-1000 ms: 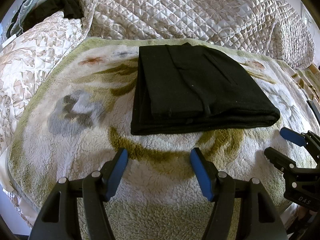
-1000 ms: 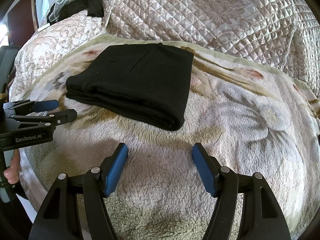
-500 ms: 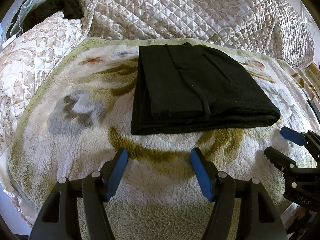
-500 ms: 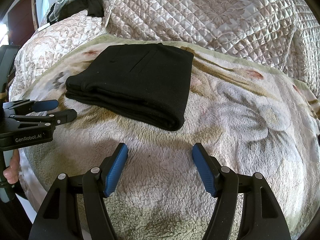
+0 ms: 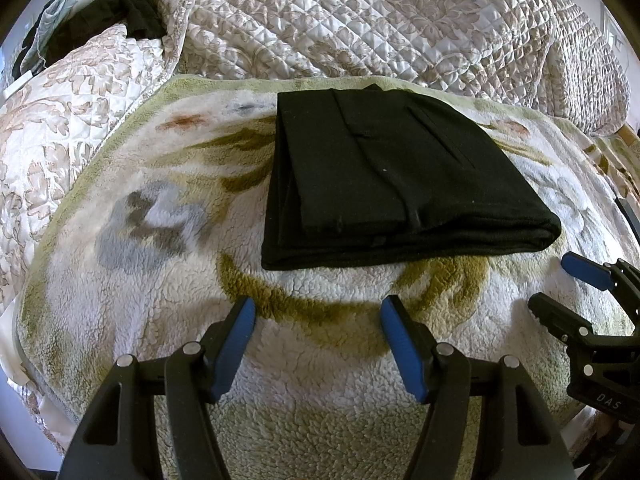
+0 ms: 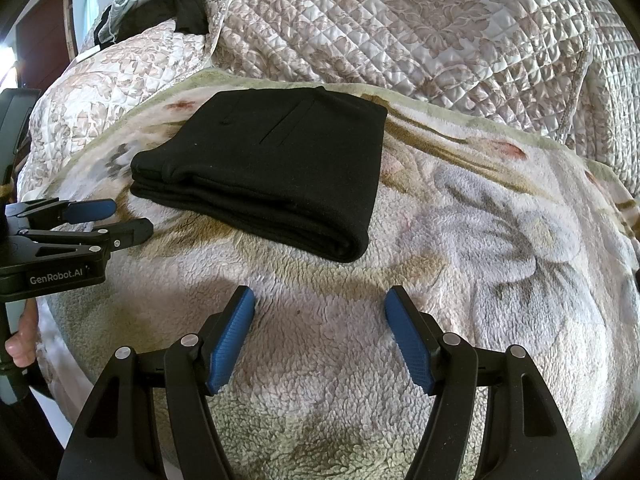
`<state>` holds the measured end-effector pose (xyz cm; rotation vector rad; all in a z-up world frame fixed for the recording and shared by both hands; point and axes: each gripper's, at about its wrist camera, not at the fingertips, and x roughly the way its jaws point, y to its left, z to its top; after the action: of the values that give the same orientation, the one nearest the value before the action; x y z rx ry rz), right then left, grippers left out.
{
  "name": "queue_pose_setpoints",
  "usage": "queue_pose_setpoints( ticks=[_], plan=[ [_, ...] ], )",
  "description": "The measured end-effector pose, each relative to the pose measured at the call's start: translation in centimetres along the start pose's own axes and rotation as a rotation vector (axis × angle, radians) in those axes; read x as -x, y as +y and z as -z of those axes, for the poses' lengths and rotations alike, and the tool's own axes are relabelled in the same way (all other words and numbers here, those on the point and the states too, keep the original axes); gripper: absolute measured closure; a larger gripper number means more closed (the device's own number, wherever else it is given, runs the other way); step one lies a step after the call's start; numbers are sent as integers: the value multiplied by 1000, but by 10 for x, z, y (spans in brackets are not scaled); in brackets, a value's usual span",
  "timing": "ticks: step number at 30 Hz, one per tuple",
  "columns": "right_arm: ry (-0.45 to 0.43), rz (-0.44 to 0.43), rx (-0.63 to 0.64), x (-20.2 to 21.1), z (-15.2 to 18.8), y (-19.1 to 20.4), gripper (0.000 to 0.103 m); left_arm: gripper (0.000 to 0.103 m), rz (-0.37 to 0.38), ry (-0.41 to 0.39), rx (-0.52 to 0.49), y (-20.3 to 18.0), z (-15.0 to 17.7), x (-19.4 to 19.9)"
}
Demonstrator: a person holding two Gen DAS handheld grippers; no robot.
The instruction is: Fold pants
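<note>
Black pants lie folded into a flat rectangle on a fleece floral blanket; they also show in the right wrist view. My left gripper is open and empty, held just in front of the pants' near edge. My right gripper is open and empty, in front of the pants' right corner. Each gripper shows in the other's view: the right one at the right edge, the left one at the left edge.
A quilted beige bedspread lies bunched behind the blanket. Dark clothing is heaped at the far left corner. The blanket spreads to the right of the pants. A hand holds the left gripper's handle.
</note>
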<state>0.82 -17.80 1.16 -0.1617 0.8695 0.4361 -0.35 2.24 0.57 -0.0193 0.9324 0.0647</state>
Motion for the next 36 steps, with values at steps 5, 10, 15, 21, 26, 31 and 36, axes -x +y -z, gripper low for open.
queue_pose_setpoints(
  ticks=[5,10,15,21,26,31,36],
  plan=[
    [-1,0,0,0,0,0,34,35,0,0,0,0,0,0],
    [-3,1,0,0,-1,-1,34,35,-1,1,0,0,0,0],
    [-3,1,1,0,0,0,34,35,-2,1,1,-1,0,0],
    [-4,1,1,-1,0,0,33,35,-1,1,0,-1,-1,0],
    [-5,2,1,-1,1,0,33,35,-4,0,-4,-1,0,0],
    [-9,2,0,-1,0,-2,31,35,-3,1,-4,-1,-1,-1],
    [-15,6,2,-4,-4,-2,31,35,-2,2,-4,-1,-1,0]
  ],
)
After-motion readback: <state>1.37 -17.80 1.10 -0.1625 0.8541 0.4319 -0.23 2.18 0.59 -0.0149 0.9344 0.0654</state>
